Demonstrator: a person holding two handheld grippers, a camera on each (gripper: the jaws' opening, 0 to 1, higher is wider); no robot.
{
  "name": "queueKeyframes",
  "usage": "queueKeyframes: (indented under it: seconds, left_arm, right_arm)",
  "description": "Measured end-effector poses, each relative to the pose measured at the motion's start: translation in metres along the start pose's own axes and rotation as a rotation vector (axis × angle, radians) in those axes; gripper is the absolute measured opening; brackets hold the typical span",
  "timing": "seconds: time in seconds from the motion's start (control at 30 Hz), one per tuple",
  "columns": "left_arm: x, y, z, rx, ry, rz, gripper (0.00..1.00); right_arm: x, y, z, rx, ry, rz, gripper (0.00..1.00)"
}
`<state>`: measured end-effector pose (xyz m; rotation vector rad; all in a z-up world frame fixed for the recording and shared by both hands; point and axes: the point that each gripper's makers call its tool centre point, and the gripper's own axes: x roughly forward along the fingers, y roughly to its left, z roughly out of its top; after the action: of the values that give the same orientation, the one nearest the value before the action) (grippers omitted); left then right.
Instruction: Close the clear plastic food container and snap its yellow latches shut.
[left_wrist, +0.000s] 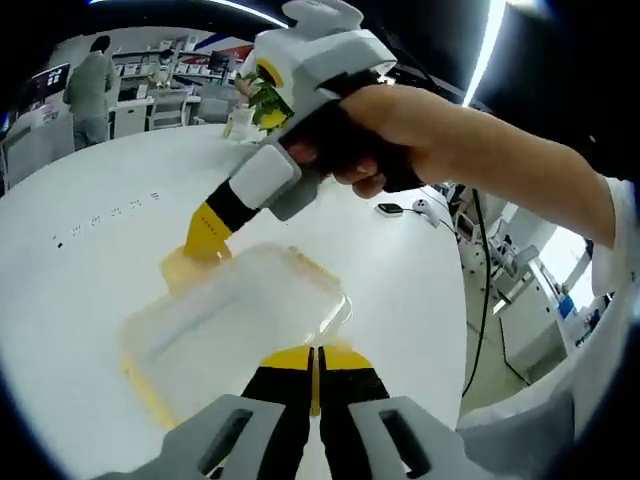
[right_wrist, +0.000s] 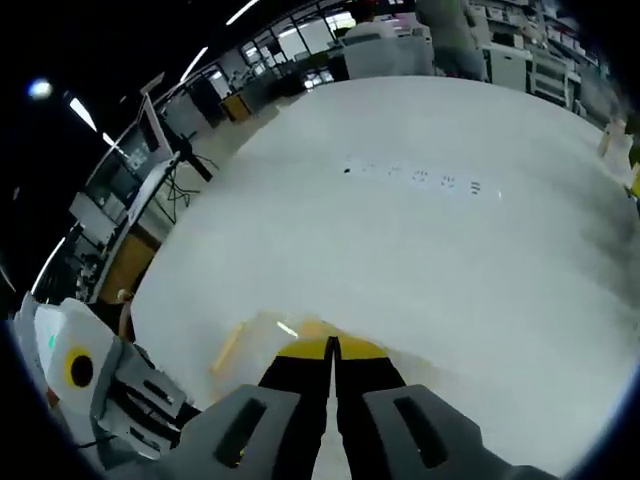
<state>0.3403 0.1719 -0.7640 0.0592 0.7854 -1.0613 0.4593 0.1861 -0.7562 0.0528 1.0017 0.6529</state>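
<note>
The clear plastic container (left_wrist: 240, 310) lies on the white table (left_wrist: 90, 180) with its lid down and a yellow seal along its rim. My left gripper (left_wrist: 313, 352) is shut, its yellow tips resting against the container's near edge. My right gripper (left_wrist: 207, 243), held by a hand, reaches in from above with its jaws together on the yellow latch (left_wrist: 180, 268) at the far end. In the right gripper view, the right gripper (right_wrist: 332, 345) is shut, tips down on the container's edge (right_wrist: 262, 330) beside a yellow latch (right_wrist: 228, 352). The left gripper's body (right_wrist: 100, 390) sits at lower left.
A small plant (left_wrist: 268, 100) stands at the table's far side. Two small devices (left_wrist: 392, 209) lie near the right edge. Small dark marks (right_wrist: 420, 178) dot the tabletop. A person (left_wrist: 95, 85) stands among desks and shelves beyond the table.
</note>
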Motion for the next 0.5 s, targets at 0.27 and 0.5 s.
queueKeyframes:
  seconds: [0.27,0.5]
  left_arm:
    - [0.000,-0.006,-0.007,-0.018,-0.004,-0.057,0.00]
    - [-0.003,-0.009,-0.003,0.021,-0.017,-0.069,0.00]
  right_arm:
    - [0.023,-0.011,-0.013,-0.011,0.092,-0.023,0.00]
    - [0.016,-0.004,0.007,-0.073,0.012,0.021,0.00]
